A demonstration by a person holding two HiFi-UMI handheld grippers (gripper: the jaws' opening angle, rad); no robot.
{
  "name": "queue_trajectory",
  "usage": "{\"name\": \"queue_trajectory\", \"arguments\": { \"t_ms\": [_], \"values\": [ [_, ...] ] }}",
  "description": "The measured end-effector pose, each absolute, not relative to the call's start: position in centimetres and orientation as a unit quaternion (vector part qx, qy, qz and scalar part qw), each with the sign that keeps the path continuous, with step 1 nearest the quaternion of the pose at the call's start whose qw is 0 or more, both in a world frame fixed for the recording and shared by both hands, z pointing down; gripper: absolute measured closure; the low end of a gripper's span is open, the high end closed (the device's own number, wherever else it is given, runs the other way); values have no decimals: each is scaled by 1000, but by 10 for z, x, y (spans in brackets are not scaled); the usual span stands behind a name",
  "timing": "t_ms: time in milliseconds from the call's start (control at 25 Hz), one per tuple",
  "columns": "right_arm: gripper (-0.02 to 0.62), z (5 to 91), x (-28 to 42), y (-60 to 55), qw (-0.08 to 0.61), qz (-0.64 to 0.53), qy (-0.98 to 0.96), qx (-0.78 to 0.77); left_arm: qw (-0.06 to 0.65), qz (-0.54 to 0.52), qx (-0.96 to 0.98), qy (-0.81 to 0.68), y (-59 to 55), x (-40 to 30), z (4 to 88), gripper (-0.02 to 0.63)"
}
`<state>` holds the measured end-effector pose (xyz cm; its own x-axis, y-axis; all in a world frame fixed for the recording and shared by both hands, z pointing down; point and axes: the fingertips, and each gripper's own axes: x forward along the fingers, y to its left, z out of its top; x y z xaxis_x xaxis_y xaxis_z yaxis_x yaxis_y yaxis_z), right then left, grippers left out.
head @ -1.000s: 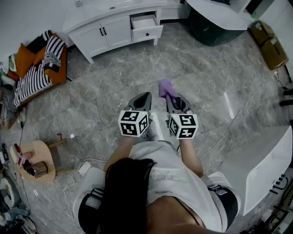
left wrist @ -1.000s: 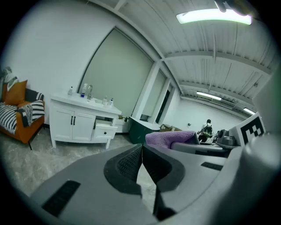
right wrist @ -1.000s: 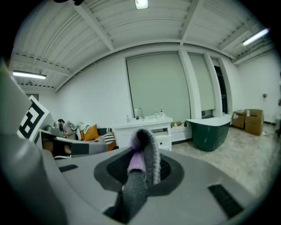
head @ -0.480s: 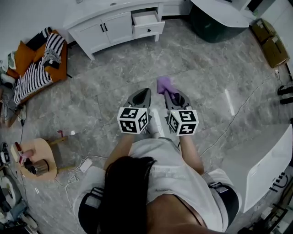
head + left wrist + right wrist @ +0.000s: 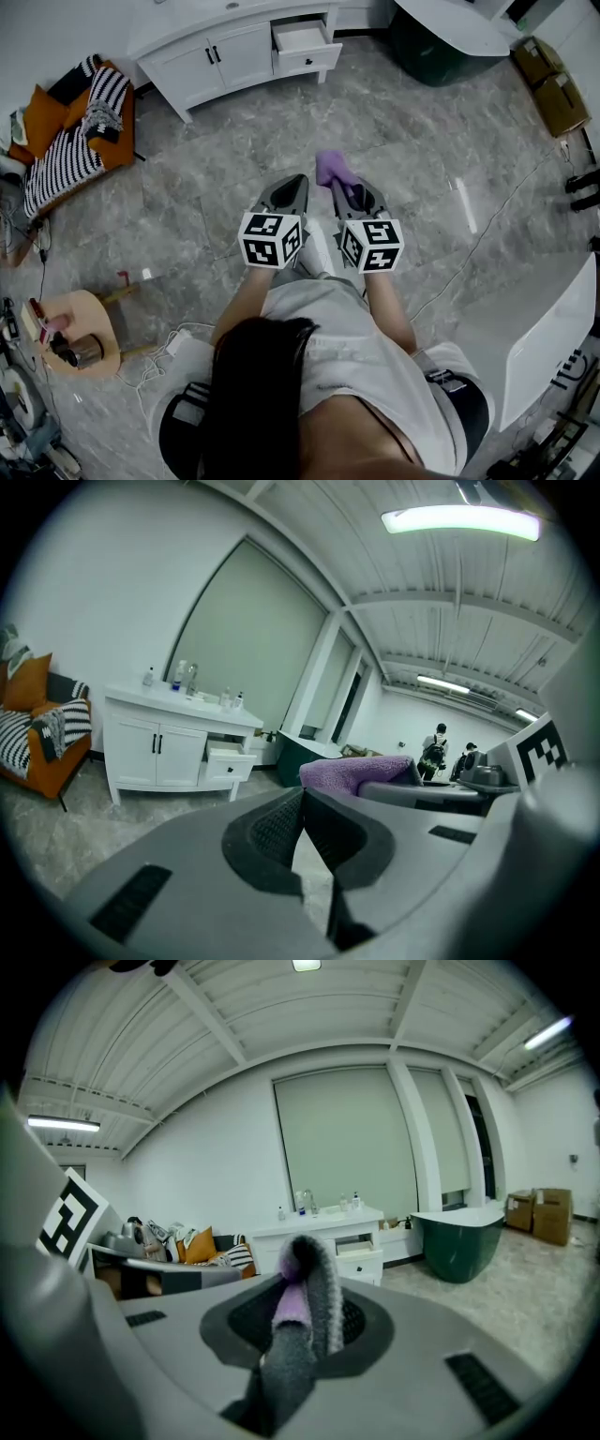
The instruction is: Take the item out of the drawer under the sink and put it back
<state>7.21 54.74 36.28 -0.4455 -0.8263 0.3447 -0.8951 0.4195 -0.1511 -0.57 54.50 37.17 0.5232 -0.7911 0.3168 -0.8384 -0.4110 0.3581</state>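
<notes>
Sitting clamped between the right gripper's fingers: a purple cloth.

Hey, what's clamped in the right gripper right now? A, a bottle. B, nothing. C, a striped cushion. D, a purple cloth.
D: the right gripper view shows the right gripper with its jaws pressed on a purple cloth that sticks out past their tips.

Drawer juts from vanity, sofa to its left.
</notes>
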Motion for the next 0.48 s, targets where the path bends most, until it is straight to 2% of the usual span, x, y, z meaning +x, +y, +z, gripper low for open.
{"name": "queue_trajectory", "arguments": {
  "t_ms": [240,480],
  "values": [
    [508,360,47,527,96,154,-832,523,240,51,841,-482,521,-31,373,600],
    [508,374,36,518,129,164,-813,543,245,57,837,-486,507,-52,377,600]
  ]
}}
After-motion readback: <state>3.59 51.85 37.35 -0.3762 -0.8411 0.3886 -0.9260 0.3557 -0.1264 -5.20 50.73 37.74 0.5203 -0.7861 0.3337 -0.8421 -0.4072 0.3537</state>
